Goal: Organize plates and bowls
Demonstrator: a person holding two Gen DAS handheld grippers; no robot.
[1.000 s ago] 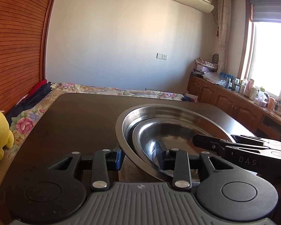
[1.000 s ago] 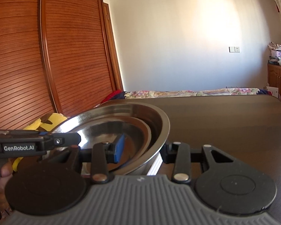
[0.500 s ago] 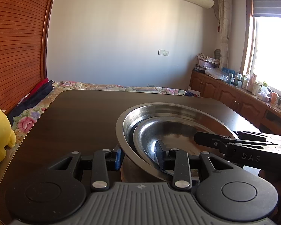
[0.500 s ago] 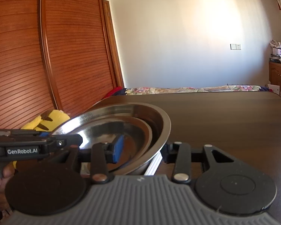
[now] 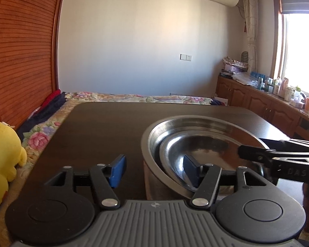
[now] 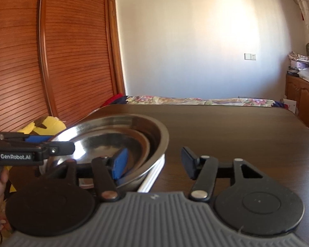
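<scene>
With both claws spread apart, I hold nothing at this moment. My left claw [image 5: 153, 169] straddles the near-left rim of the large steel bowl [image 5: 152, 131]: its blue left finger pad [image 5: 118, 169] stands clear outside the wall, and its right finger dips inside, over the smaller steel bowl [image 5: 195, 146] nested within. My right claw [image 6: 153, 163] mirrors this on the opposite rim, its blue left pad [image 6: 119, 162] inside the nest and its dark right finger outside, above the desk [image 6: 226, 127]. Neither pad appears to press on metal, though whether the inner fingers touch the bowls I cannot tell.

As to progress, I judge the nesting step done: the smaller bowl sits inside the larger one, slightly off-centre, and the pair rests on the desk just ahead of both claws. A pale flat edge [image 6: 152, 175] shows beneath the large bowl near my right claw; it may be stacked plates, but too little shows to be sure. Ahead of the claws the rest of the desk carries no other dish, so little seems left beyond withdrawing, or perhaps squaring the stack. A yellow plush toy [image 5: 2, 162] lies off to the left of my left claw.
</scene>
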